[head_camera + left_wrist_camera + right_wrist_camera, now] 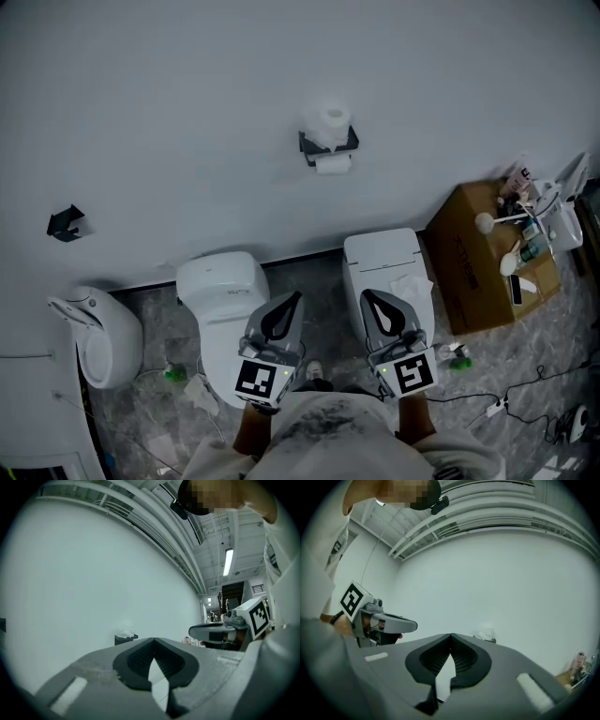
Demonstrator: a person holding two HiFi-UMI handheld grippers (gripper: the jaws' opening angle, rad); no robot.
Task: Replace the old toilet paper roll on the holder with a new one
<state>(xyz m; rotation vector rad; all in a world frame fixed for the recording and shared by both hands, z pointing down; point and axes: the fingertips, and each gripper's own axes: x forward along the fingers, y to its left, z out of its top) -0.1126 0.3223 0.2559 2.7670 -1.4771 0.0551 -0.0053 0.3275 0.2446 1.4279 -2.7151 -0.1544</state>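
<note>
A black holder [328,142] is fixed to the white wall, with a white toilet paper roll [332,119] on top of it and a second roll [334,164] hanging under it. The holder also shows small and far off in the left gripper view [125,638] and in the right gripper view [485,633]. My left gripper [294,300] and right gripper [367,297] are side by side well short of the wall, both pointing level at it. Both are shut with nothing between the jaws [153,640] [450,634]. Each gripper sees the other beside it.
Below the holder stand a white toilet [225,291] and a second white toilet unit [386,262]. A urinal [98,337] is at the left and a small black fixture [66,223] is on the wall. A cardboard box [478,258] carrying bottles and brushes is at the right, with cables [525,394] on the floor.
</note>
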